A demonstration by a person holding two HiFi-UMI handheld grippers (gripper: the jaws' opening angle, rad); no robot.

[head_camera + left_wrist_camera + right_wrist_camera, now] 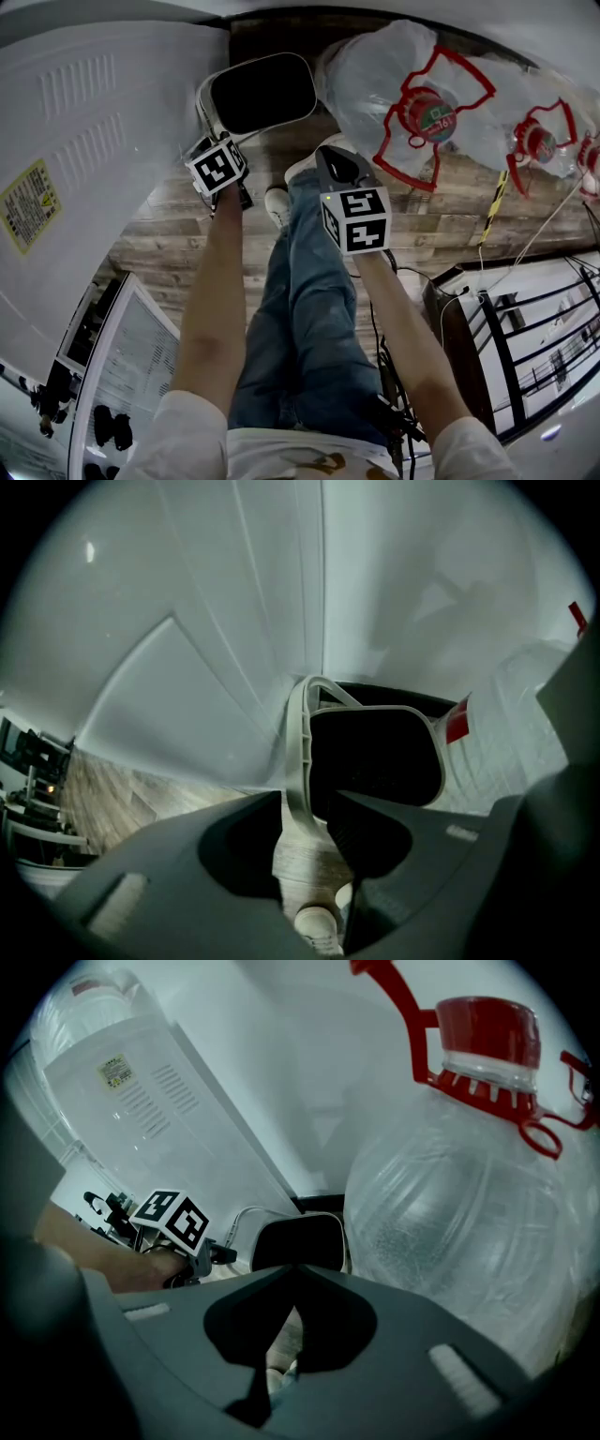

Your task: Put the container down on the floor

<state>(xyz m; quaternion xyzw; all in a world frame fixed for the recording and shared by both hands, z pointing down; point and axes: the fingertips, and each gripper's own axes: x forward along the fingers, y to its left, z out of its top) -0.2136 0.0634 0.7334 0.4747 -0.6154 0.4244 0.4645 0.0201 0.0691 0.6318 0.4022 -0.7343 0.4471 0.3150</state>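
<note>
Wood-plank floor (169, 234); container (261, 91) beside appliance (94, 141)

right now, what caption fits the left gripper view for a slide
Left gripper shut on the container by its pale rim, white appliance panel behind, clear water jug at right.

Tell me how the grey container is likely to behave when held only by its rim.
Probably light and stiff: the left gripper alone holds the container by its thin rim without visible sagging. It looks empty, so it may swing or tip easily when set down.
</note>
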